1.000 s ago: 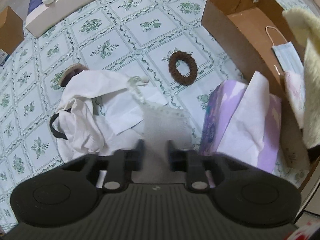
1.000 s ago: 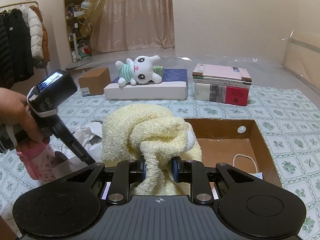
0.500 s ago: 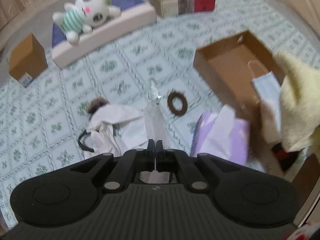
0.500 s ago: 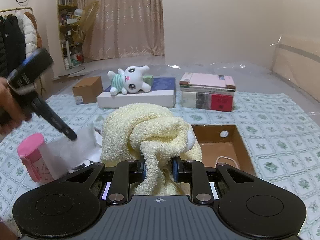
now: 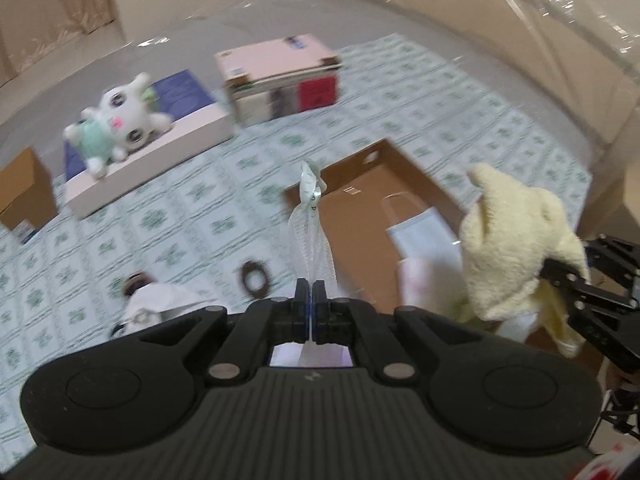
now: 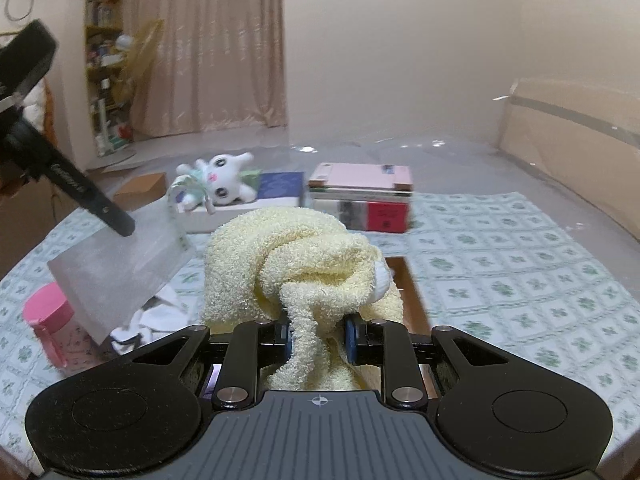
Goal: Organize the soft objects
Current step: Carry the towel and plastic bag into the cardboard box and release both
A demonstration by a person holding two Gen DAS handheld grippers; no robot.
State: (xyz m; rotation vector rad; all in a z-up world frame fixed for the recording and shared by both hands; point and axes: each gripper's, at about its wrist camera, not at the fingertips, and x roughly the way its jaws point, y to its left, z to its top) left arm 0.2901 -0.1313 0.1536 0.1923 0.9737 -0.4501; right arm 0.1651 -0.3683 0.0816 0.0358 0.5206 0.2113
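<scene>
Both grippers loaded – mesh pouch and yellow towel.

Left gripper (image 5: 311,289) clamped on mesh pouch (image 5: 311,236), lifted clear of the mat; right gripper (image 6: 318,330) pinched on yellow towel (image 6: 296,264) – above cardboard box (image 5: 360,216), face mask (image 5: 420,232) inside.

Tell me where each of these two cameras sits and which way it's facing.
Left wrist: on the left tongs, facing the cardboard tray; they pinch a mesh bag; the right tongs show too.
Right wrist: on the right tongs, facing the room; they clamp a yellow towel; the left tongs reach in at left.
Shared: towel, mesh bag, plush bunny, books.
</scene>
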